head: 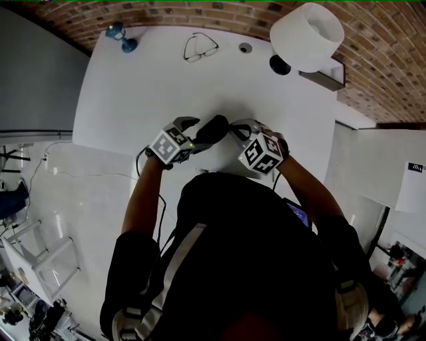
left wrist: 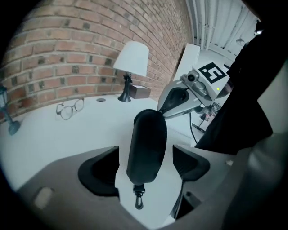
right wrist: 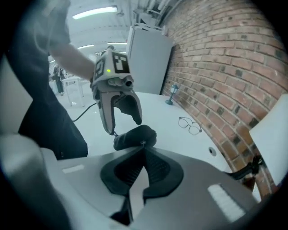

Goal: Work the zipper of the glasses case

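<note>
The black glasses case (head: pixel 213 129) hangs between my two grippers over the white table (head: pixel 146 93). My right gripper (right wrist: pixel 143 147) is shut, and its tips pinch a small metal zipper pull (right wrist: pixel 143 143) at the case's (right wrist: pixel 135 136) near end. My left gripper (left wrist: pixel 146 168) stands open around the other end of the case (left wrist: pixel 146 143); its pads (left wrist: pixel 101 173) stay clear of the case on both sides. A small clip (left wrist: pixel 138 198) dangles from that end. In the head view the left gripper (head: pixel 193 126) and the right gripper (head: pixel 234 126) face each other across the case.
A pair of glasses (head: pixel 200 47) lies at the far side of the table. A white-shaded lamp (head: pixel 306 36) stands at the far right and a small blue lantern (head: pixel 122 38) at the far left. A brick wall (head: pixel 200 16) runs behind the table.
</note>
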`<state>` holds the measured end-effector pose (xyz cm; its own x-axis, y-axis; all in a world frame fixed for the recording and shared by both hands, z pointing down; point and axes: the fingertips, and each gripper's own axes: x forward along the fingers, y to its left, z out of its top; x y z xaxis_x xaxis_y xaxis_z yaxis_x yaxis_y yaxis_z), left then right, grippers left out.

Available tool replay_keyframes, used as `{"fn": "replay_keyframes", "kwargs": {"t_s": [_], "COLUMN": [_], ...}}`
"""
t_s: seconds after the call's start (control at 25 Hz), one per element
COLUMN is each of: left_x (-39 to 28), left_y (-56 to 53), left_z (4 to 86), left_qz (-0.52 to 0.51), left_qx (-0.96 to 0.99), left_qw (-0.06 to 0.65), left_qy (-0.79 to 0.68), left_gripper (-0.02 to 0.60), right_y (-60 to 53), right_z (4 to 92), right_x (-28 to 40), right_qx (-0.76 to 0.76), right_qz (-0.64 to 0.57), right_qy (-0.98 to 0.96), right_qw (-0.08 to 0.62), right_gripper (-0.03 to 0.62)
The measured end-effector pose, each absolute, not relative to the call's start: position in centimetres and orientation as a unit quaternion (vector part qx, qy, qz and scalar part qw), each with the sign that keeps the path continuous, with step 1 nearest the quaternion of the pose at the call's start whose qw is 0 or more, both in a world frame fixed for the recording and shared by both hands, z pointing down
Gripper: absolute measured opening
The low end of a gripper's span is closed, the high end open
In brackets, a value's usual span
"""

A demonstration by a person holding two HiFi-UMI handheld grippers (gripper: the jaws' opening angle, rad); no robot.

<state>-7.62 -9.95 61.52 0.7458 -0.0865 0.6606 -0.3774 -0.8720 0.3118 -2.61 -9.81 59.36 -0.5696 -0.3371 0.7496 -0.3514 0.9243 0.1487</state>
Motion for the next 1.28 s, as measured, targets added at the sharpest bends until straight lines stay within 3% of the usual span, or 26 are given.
{"fn": "replay_keyframes", "kwargs": {"t_s": [0.36, 0.84, 1.0, 1.28], "left_x": [-5.2, -3.0, -2.4, -2.0], "left_y": [-9.5, -9.0, -9.1, -7.8], "left_z": [60.5, 63.7, 64.2, 64.9], "left_qz": [0.285, 0.381, 0.401, 0.452], "left_qx": [0.929, 0.912, 0.907, 0.888], "left_qw": [0.152, 0.059, 0.024, -0.07], "left_qy": [-0.179, -0.139, -0.129, -0.053], "left_gripper": [0.379, 0.379, 0.31, 0.299], "right_y": [-10.5, -8.2, -7.6, -6.0], "right_z": [59.7, 60.0, 60.4, 61.9], "right_x": [-2.4, -2.7, -2.1, -0.7], "right_qx": [0.228, 0.229, 0.231, 0.22], "right_qz": [0.09, 0.253, 0.266, 0.316], "right_qy": [-0.872, -0.858, -0.852, -0.841], "right_qw": [0.423, 0.384, 0.387, 0.38], "right_gripper": [0.003, 0.003, 0.003, 0.003]}}
